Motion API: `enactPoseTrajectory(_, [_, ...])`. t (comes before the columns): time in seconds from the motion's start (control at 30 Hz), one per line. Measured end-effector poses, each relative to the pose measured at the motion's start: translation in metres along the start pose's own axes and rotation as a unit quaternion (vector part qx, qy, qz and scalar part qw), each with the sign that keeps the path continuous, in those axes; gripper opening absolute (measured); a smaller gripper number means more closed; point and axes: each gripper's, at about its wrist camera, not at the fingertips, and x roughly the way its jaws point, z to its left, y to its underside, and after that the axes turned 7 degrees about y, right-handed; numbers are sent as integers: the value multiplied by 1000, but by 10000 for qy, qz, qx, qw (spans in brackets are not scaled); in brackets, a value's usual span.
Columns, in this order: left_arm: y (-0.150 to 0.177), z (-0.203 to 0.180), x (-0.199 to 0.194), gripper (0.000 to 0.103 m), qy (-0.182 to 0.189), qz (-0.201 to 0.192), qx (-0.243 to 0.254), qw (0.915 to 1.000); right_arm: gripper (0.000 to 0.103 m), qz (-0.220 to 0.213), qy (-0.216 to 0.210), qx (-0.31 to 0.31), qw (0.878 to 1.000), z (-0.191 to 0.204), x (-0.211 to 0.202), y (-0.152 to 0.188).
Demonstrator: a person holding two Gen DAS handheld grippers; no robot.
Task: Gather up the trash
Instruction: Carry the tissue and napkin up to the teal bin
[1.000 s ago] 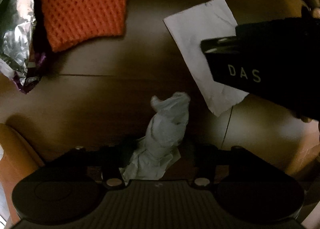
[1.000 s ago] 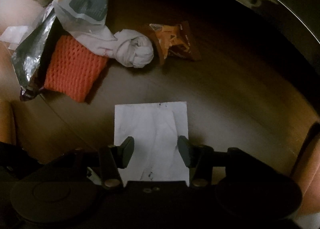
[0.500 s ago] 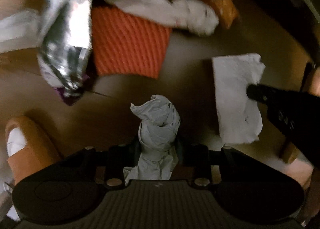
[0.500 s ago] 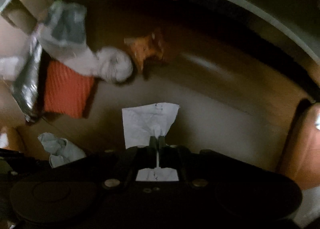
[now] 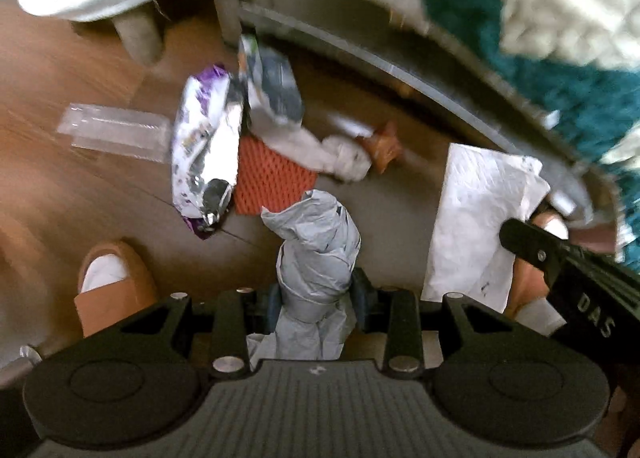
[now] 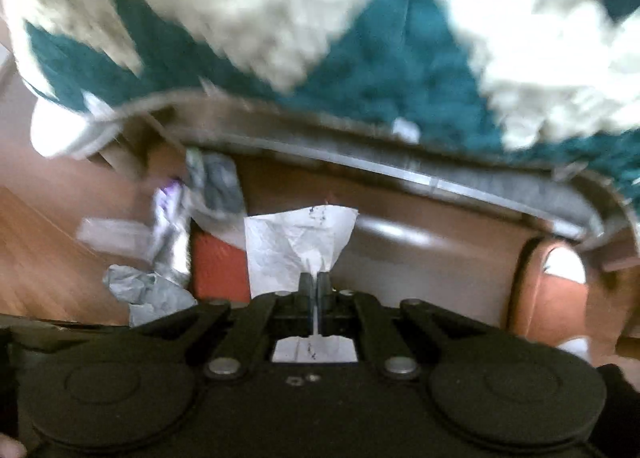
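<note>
a teal and cream blanket (image 6: 400, 69) filled the far field ahead of both grippers, hanging over a bed frame edge (image 6: 400, 171). below it the wooden floor (image 5: 60, 185) spread out under the left gripper (image 5: 316, 294), with a heap of litter ahead and to its left: a silver and purple foil bag (image 5: 206, 145), an orange mesh sleeve (image 5: 272, 181), a knotted white plastic bag (image 5: 344, 157) and an orange snack wrapper (image 5: 384, 145) (all blurred). a brown slipper with a white sock (image 5: 110, 286) stood close on its left. the left gripper was clamped around a crumpled grey paper wad (image 5: 316, 246), lifted clear of the floor. to its right, the right gripper (image 6: 315, 286) had its fingers pressed tight on a white paper sheet (image 6: 296, 242), which fanned out ahead of the fingertips, also off the floor.
</note>
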Motion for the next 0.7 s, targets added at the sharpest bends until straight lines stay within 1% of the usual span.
enactPoseTrajectory(0.1, [13,-3,-27,34,138,-267,-133,9995,2,-317,-116,66,9994,-1,-40,1])
enactPoseTrajectory(0.2, [23,-9,-62,34,233,-598,-44,9979,2,-621,-196,58,9979,-1,-77,4])
enactPoseTrajectory(0.4, [39,-22,-134,34,509,-1306,67,9901,2,-1304,-320,18,9909,-3,-151,13])
enactPoseTrajectory(0.47, [43,-30,-163,34,599,-1566,149,9857,2,-1538,-320,1,9876,-4,-177,15])
enactPoseTrajectory(0.53, [44,-35,-183,34,729,-1779,218,9811,2,-1738,-358,21,9841,-6,-198,15])
enactPoseTrajectory(0.7, [45,-58,-247,34,972,-2461,588,9626,2,-2341,-448,82,9711,-10,-249,4])
